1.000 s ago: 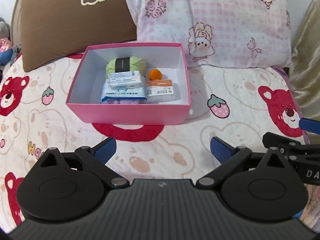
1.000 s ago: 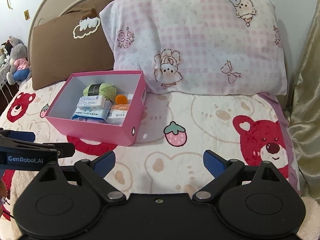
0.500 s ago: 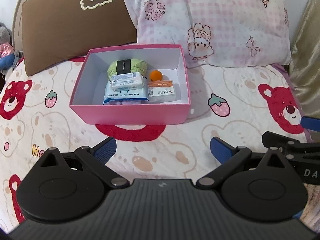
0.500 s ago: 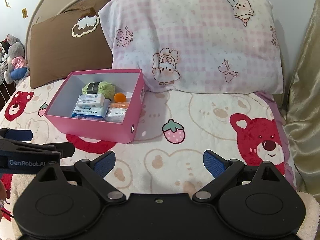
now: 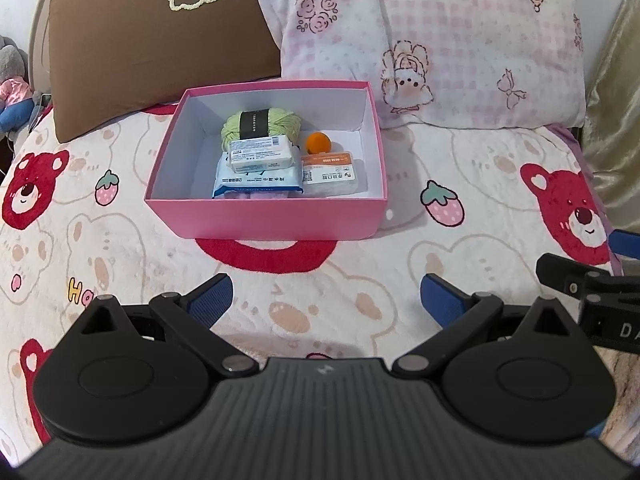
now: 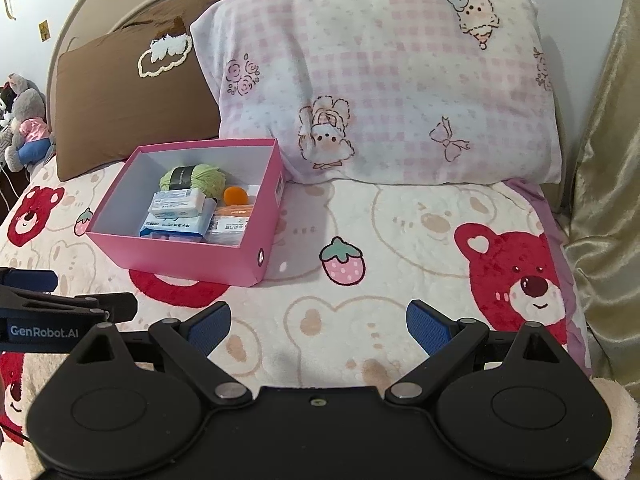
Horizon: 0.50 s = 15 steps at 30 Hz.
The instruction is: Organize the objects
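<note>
Since the pink box [image 5: 264,216] on the bear-print blanket [image 5: 360,280] already gathers a green yarn ball [image 5: 262,124], an orange ball [image 5: 318,143] and flat packets [image 5: 260,154], sorting looks nearly finished. Left gripper [image 5: 326,300] and right gripper [image 6: 318,322] hover short of it, jaws wide, holding nothing, probably because no loose item lies nearby.

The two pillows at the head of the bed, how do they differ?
The brown pillow is plain dark brown with one white cloud patch; the pink pillow is pale pink check with cartoon animals and bows. The brown pillow shows less, partly tucked behind the pink pillow, which looks larger. Both lean against the headboard, behind the pink box.
</note>
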{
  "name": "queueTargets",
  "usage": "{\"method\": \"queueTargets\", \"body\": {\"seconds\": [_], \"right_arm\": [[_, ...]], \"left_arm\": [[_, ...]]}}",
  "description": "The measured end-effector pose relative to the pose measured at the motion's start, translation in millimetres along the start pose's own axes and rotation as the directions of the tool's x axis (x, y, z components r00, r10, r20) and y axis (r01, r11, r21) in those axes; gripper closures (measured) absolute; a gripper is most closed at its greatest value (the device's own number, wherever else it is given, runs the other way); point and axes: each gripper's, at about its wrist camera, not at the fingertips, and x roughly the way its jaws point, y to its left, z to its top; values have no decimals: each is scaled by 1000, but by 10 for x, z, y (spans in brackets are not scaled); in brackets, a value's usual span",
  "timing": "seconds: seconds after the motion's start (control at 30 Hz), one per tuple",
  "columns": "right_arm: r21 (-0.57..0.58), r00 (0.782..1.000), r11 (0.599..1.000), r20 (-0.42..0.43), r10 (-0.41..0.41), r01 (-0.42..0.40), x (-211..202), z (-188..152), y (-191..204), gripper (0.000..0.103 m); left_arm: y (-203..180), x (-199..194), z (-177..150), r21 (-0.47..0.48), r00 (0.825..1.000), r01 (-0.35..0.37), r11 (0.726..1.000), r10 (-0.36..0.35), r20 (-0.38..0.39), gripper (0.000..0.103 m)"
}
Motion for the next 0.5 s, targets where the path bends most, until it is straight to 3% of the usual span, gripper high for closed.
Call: {"method": "queueTargets", "body": {"seconds": [0.5], "right_arm": [[1,1000,1000,1,-3,3,-8,-39,0,6]], "left_arm": [[-52,32,-21,3,1000,9,1000,-9,-17,1]]}}
